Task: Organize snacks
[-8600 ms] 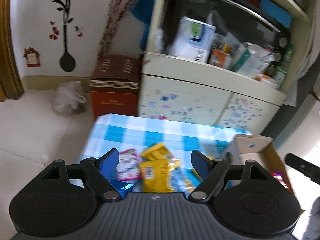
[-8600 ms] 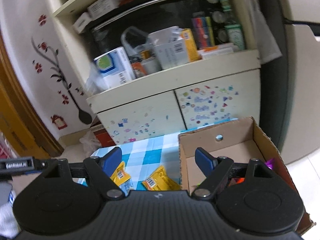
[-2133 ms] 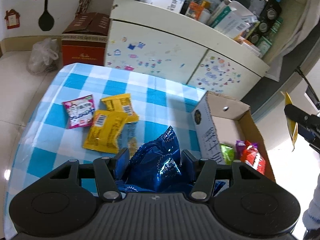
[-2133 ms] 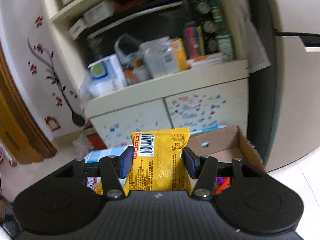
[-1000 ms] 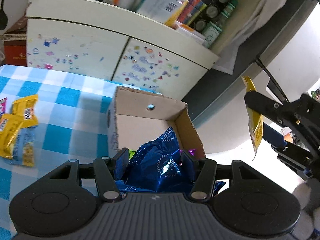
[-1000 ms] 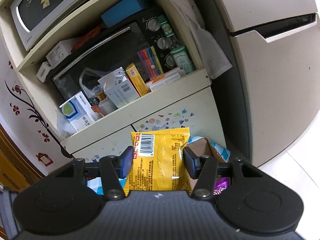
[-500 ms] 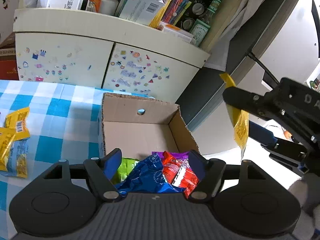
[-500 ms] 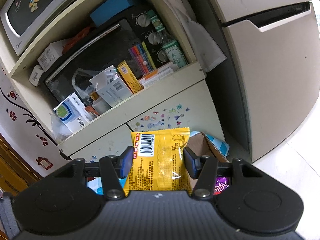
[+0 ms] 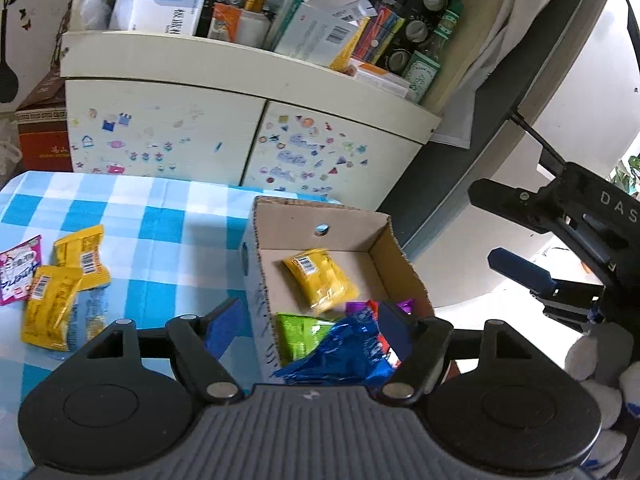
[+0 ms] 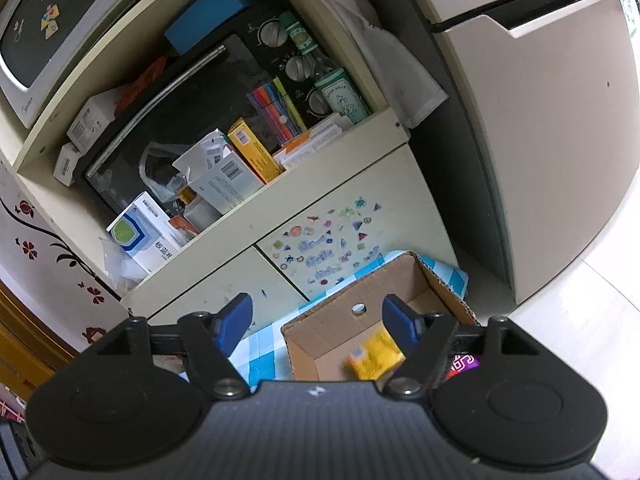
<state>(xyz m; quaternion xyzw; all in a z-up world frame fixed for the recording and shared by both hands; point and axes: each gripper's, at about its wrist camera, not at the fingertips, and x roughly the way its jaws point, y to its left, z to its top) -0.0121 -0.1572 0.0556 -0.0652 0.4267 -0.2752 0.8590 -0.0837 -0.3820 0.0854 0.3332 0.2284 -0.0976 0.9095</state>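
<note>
A cardboard box (image 9: 320,216) stands on the blue checked tablecloth (image 9: 168,232). Inside it lie a yellow snack packet (image 9: 320,276), a blue packet (image 9: 344,356), a green packet (image 9: 300,332) and red and purple ones. My left gripper (image 9: 308,324) is open and empty just above the box's near-left wall. My right gripper (image 10: 316,324) is open and empty above the box (image 10: 344,328), with the yellow packet (image 10: 376,352) below it. It also shows in the left wrist view (image 9: 520,272) at the right. Two yellow packets (image 9: 60,280) and a pink packet (image 9: 16,272) lie on the cloth at left.
A cream cabinet with stickers (image 9: 240,136) stands behind the table, its shelf crowded with boxes and bottles. A fridge (image 10: 540,120) stands to the right. A red carton (image 9: 40,140) sits on the floor at far left.
My right gripper opened and let go of the yellow packet, which now lies in the box. My left gripper stays open above the blue packet it released.
</note>
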